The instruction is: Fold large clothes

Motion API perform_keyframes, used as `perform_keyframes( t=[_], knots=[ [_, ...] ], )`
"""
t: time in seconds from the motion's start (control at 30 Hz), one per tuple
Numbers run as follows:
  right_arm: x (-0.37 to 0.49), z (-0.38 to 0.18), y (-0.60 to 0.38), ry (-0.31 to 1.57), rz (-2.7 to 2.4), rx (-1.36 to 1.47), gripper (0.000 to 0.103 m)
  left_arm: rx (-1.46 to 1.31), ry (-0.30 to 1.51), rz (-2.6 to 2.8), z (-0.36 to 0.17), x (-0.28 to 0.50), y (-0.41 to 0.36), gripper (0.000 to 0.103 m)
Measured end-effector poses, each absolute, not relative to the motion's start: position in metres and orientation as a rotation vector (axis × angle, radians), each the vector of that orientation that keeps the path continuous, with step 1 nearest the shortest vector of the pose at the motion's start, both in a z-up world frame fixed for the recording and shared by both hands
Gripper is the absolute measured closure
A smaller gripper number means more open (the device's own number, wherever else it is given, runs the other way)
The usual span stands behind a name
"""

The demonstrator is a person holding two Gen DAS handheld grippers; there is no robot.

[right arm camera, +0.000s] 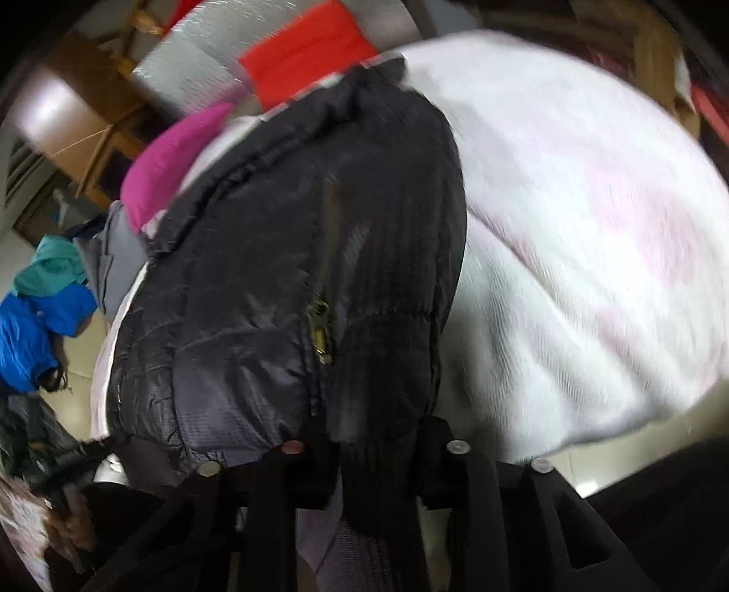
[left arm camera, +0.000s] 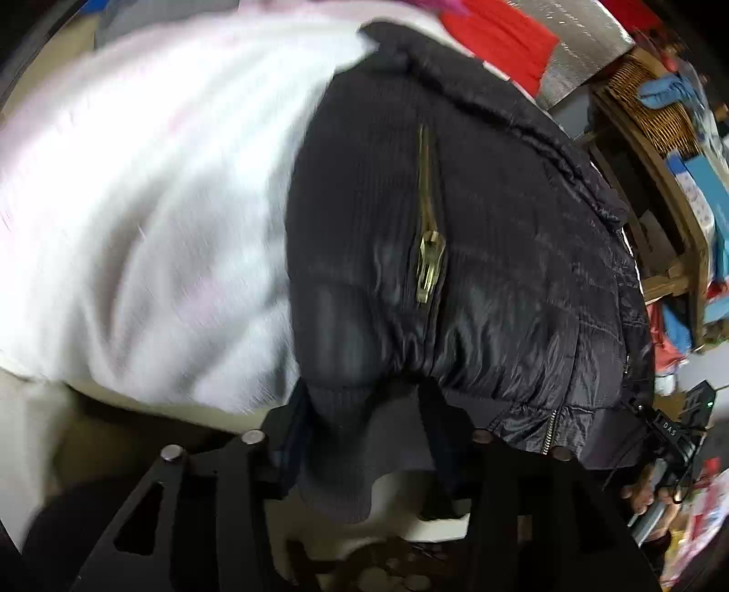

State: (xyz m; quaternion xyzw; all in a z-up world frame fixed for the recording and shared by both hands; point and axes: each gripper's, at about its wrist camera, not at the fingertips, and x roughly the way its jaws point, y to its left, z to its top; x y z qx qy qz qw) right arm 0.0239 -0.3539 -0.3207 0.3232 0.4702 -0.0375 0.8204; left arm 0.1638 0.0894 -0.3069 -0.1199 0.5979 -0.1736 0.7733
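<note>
Between the left gripper's (left arm camera: 364, 437) two black fingers (left arm camera: 291, 437) hangs the ribbed knit cuff (left arm camera: 346, 460) of a black puffer jacket (left arm camera: 478, 273); whether the pads press on it or merely flank it cannot be told from this view.

Right gripper (right arm camera: 378, 451): black fingers (right arm camera: 437, 460) either side of a dark ribbed knit edge (right arm camera: 378, 478) of the same jacket; pressed or released cannot be told, the frame being blurred.

Jacket: quilted, shiny black shell, lying bunched on a white fleecy blanket (left arm camera: 136, 205) with faint pink patches. A brass zip (left arm camera: 430, 259) runs up its middle, the pull lying flat near the lower part. A second, smaller zip (left arm camera: 551, 430) shows at the hem near the left gripper's fingers. The collar lies at the far end.

Beyond the jacket: red folded cloth (left arm camera: 501, 41) on a silvery sheet (left arm camera: 587, 45); a magenta garment (right arm camera: 173, 155) just beside the collar; a grey garment (right arm camera: 114, 259) next to it.

Surroundings: a wicker basket (left arm camera: 647, 100) on a wooden frame with blue cloth on top; blue and teal clothes (right arm camera: 41, 314) on the pale floor.
</note>
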Motion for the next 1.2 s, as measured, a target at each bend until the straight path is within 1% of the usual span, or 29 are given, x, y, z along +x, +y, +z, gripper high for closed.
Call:
perform_keyframes(
  t=[0.03, 0.07, 0.1, 0.13, 0.17, 0.2, 0.23, 0.27, 0.3, 0.37, 0.43, 0.5, 0.57, 0.6, 0.63, 0.67, 0.7, 0.73, 0.77, 0.83, 0.87, 0.9, 0.93, 0.97, 1.07, 1.2],
  knots=[
    [0.025, -0.324, -0.354, 1.023, -0.068, 0.698, 0.036, -0.255, 1.302, -0.381, -0.310, 0.163, 0.087, 0.052],
    [0.027, -0.328, -0.354, 1.043, -0.057, 0.701, 0.025, -0.238, 1.296, -0.384, -0.310, 0.161, 0.084, 0.052],
    [0.028, -0.333, -0.352, 1.058, -0.040, 0.698, 0.025, -0.216, 1.289, -0.392, -0.310, 0.159, 0.080, 0.052],
    [0.030, -0.335, -0.348, 1.065, -0.023, 0.678, 0.028, -0.204, 1.286, -0.394, -0.309, 0.158, 0.075, 0.052],
    [0.030, -0.333, -0.342, 1.068, -0.016, 0.624, 0.041, -0.193, 1.281, -0.391, -0.307, 0.162, 0.076, 0.058],
    [0.028, -0.330, -0.336, 1.061, -0.004, 0.578, 0.049, -0.188, 1.276, -0.385, -0.306, 0.161, 0.077, 0.077],
    [0.022, -0.331, -0.329, 1.051, 0.007, 0.556, 0.061, -0.189, 1.268, -0.372, -0.304, 0.160, 0.077, 0.085],
    [0.020, -0.326, -0.327, 1.039, 0.016, 0.540, 0.069, -0.203, 1.263, -0.375, -0.303, 0.160, 0.080, 0.089],
    [0.019, -0.321, -0.327, 1.028, 0.020, 0.537, 0.071, -0.233, 1.252, -0.390, -0.299, 0.159, 0.086, 0.092],
    [0.017, -0.310, -0.332, 0.993, 0.047, 0.574, 0.077, -0.258, 1.225, -0.415, -0.286, 0.166, 0.090, 0.093],
    [0.009, -0.294, -0.339, 0.897, 0.107, 0.604, 0.079, -0.278, 1.171, -0.461, -0.271, 0.162, 0.095, 0.094],
    [0.005, -0.287, -0.345, 0.847, 0.137, 0.627, 0.079, -0.289, 1.134, -0.495, -0.259, 0.157, 0.104, 0.094],
    [0.004, -0.294, -0.351, 0.869, 0.130, 0.642, 0.079, -0.269, 1.139, -0.505, -0.261, 0.158, 0.102, 0.094],
    [0.004, -0.304, -0.352, 0.905, 0.123, 0.657, 0.079, -0.252, 1.166, -0.504, -0.269, 0.158, 0.099, 0.090],
    [0.004, -0.315, -0.353, 0.948, 0.110, 0.672, 0.079, -0.236, 1.197, -0.488, -0.277, 0.160, 0.096, 0.084],
    [0.008, -0.322, -0.351, 0.976, 0.090, 0.684, 0.075, -0.222, 1.235, -0.468, -0.286, 0.161, 0.093, 0.065],
    [0.010, -0.330, -0.353, 1.012, 0.066, 0.711, 0.074, -0.223, 1.269, -0.460, -0.295, 0.163, 0.090, 0.051],
    [0.013, -0.337, -0.355, 1.038, 0.064, 0.751, 0.067, -0.239, 1.294, -0.462, -0.303, 0.161, 0.091, 0.049],
    [0.018, -0.338, -0.355, 1.044, 0.071, 0.777, 0.059, -0.247, 1.307, -0.461, -0.307, 0.160, 0.089, 0.049],
    [0.016, -0.338, -0.354, 1.039, 0.082, 0.781, 0.056, -0.231, 1.295, -0.465, -0.307, 0.158, 0.085, 0.051],
    [0.016, -0.337, -0.353, 1.042, 0.086, 0.753, 0.058, -0.223, 1.280, -0.467, -0.304, 0.158, 0.085, 0.068],
    [0.017, -0.334, -0.349, 1.040, 0.086, 0.713, 0.064, -0.209, 1.267, -0.453, -0.302, 0.158, 0.085, 0.089],
    [0.018, -0.330, -0.346, 1.032, 0.096, 0.687, 0.076, -0.206, 1.262, -0.446, -0.299, 0.160, 0.083, 0.092],
    [0.016, -0.326, -0.347, 1.021, 0.104, 0.682, 0.079, -0.225, 1.259, -0.452, -0.296, 0.162, 0.087, 0.094],
    [0.016, -0.300, -0.353, 0.938, 0.166, 0.716, 0.083, -0.304, 1.229, -0.505, -0.279, 0.165, 0.099, 0.095],
    [0.021, -0.261, -0.364, 0.792, 0.232, 0.744, 0.083, -0.367, 1.119, -0.589, -0.234, 0.173, 0.108, 0.095]
  ],
)
